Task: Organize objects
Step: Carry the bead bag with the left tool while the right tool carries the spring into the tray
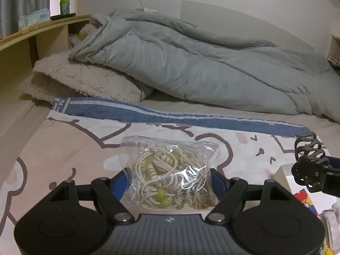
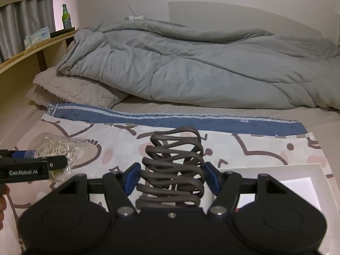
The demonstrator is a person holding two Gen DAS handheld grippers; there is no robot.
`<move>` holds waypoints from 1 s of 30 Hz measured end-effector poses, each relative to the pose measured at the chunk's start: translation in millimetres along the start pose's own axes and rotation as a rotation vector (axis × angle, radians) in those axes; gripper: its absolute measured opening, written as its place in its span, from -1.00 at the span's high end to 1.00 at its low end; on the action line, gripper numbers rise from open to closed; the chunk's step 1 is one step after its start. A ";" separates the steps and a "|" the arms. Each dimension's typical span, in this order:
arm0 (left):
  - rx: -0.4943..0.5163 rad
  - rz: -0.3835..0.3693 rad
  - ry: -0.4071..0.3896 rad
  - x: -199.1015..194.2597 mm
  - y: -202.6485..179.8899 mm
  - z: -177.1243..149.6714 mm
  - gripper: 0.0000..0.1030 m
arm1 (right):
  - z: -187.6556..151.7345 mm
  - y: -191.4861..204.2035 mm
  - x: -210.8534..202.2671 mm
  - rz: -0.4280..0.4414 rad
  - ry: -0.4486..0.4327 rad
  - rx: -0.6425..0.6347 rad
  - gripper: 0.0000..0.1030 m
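My left gripper (image 1: 170, 182) is shut on a clear plastic bag of beige hair ties with green beads (image 1: 167, 170), held just above the cartoon-print towel (image 1: 63, 148) on the bed. My right gripper (image 2: 171, 178) is shut on a dark brown wavy hair claw clip (image 2: 176, 165), standing upright between its blue pads. The clip and right gripper also show at the right edge of the left wrist view (image 1: 308, 161). The bag and left gripper show at the left of the right wrist view (image 2: 57, 148).
A white box (image 2: 297, 182) lies on the towel at the right, also seen in the left wrist view (image 1: 284, 174). A grey duvet (image 1: 191, 63) and beige pillow (image 1: 80, 78) lie behind. A wooden shelf (image 1: 31, 34) with a green bottle (image 1: 64, 0) stands far left.
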State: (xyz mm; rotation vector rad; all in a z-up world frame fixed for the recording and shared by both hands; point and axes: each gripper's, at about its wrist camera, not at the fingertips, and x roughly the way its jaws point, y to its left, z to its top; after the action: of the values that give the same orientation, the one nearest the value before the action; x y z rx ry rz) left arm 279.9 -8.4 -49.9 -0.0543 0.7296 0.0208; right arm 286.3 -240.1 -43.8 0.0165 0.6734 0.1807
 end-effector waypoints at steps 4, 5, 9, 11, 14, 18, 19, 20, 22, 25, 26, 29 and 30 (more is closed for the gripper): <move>0.021 -0.004 -0.028 -12.7 -13.0 3.4 -0.52 | 1.7 -9.0 -18.6 -0.007 -0.025 0.009 -0.27; 0.029 -0.011 -0.036 -16.6 -17.9 4.6 -0.52 | 2.0 -11.7 -23.5 -0.010 -0.031 0.011 -0.27; 0.053 -0.054 -0.075 -32.2 -39.1 11.2 -0.52 | 5.2 -26.1 -45.5 -0.021 -0.057 0.018 -0.27; 0.066 -0.079 -0.093 -39.0 -50.6 13.4 -0.52 | 7.9 -35.4 -58.1 -0.021 -0.074 0.025 -0.27; 0.089 -0.124 -0.114 -47.2 -69.5 14.2 -0.52 | 11.2 -50.0 -76.9 -0.034 -0.106 0.031 -0.28; 0.125 -0.184 -0.141 -55.5 -95.9 12.3 -0.52 | 11.1 -70.5 -95.1 -0.055 -0.135 0.046 -0.28; 0.135 -0.197 -0.147 -57.0 -102.3 12.0 -0.52 | 10.9 -76.4 -97.7 -0.065 -0.141 0.050 -0.28; 0.149 -0.212 -0.153 -58.0 -110.0 10.7 -0.52 | 10.5 -81.2 -99.2 -0.075 -0.144 0.052 -0.28; 0.181 -0.234 -0.162 -58.4 -124.8 6.9 -0.52 | 8.8 -93.2 -100.1 -0.096 -0.143 0.060 -0.28; 0.223 -0.272 -0.155 -51.9 -146.4 0.3 -0.52 | 2.8 -114.7 -96.3 -0.134 -0.122 0.078 -0.28; 0.229 -0.282 -0.151 -48.8 -151.8 -1.9 -0.52 | 0.3 -121.2 -93.7 -0.144 -0.112 0.078 -0.28; 0.261 -0.311 -0.133 -37.0 -172.9 -8.1 -0.52 | -9.8 -138.5 -82.1 -0.179 -0.061 0.070 -0.28; 0.270 -0.321 -0.125 -33.6 -178.5 -10.4 -0.52 | -13.4 -144.1 -77.4 -0.194 -0.046 0.070 -0.28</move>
State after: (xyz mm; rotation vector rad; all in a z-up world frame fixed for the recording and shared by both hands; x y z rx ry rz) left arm 254.7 -187.3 -27.7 0.0875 0.5865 -0.3770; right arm 241.9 -395.9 -16.9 0.0222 0.6310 -0.0297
